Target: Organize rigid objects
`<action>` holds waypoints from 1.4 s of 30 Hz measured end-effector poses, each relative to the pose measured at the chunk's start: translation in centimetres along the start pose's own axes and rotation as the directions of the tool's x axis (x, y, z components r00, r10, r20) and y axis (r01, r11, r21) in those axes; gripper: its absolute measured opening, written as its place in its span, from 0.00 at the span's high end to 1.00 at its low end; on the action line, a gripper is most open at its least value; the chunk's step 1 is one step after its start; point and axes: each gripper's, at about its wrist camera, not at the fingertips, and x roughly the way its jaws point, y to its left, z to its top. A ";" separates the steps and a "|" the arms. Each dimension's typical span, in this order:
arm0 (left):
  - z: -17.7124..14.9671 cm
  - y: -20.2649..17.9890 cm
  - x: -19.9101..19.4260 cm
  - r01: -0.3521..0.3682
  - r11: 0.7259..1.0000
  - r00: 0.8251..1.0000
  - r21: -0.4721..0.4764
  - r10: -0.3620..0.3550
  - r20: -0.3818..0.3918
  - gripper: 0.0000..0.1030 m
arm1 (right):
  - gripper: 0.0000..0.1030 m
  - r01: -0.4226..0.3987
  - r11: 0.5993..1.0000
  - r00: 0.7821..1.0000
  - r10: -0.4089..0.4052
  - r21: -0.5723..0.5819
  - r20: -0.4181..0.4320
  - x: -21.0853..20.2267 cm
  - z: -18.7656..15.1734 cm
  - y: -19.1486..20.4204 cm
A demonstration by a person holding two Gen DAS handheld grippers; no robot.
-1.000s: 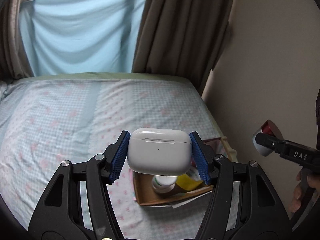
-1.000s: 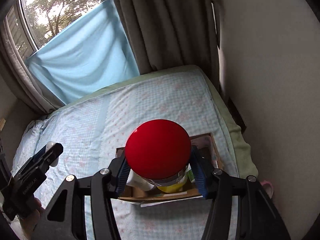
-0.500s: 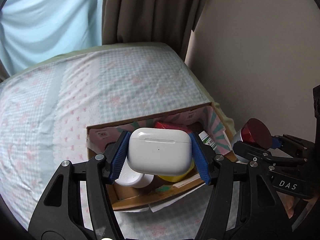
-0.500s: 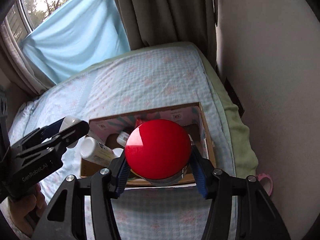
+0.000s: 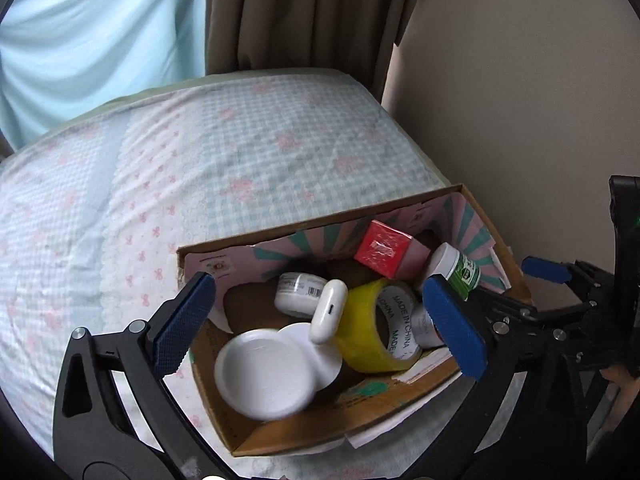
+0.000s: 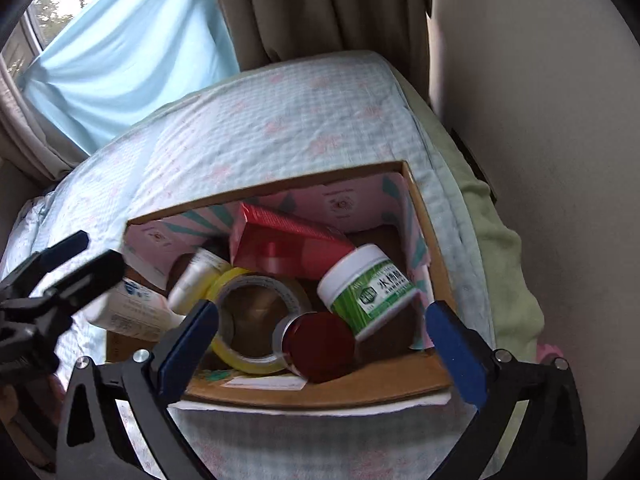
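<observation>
A cardboard box (image 5: 400, 396) sits on the bed, also in the right wrist view (image 6: 320, 394). My left gripper (image 5: 320, 324) is open and empty above it. The white earbuds case (image 5: 329, 310) lies in the box, leaning on a yellow tape roll (image 5: 378, 326). My right gripper (image 6: 320, 344) is open and empty over the box. The red-lidded jar (image 6: 318, 346) lies in the box between the tape roll (image 6: 256, 316) and a green-labelled white jar (image 6: 370, 286).
The box also holds a red carton (image 6: 286, 246), white bottles (image 6: 196, 276) and a white round lid (image 5: 266, 372). The bed has a checked floral sheet (image 5: 200, 168). A wall (image 6: 540, 120) and curtains (image 6: 320, 4) stand to the right and behind.
Both grippers moved down over the box and opened. The earbuds case dropped from the left gripper and the red-lidded jar from the right gripper into the box.
</observation>
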 end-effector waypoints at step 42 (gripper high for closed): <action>1.5 7.1 -23.6 -0.181 0.971 0.972 -0.160 0.201 0.125 0.00 | 0.00 -0.055 0.987 0.989 0.074 -0.151 0.129 -18.8 4.5 11.0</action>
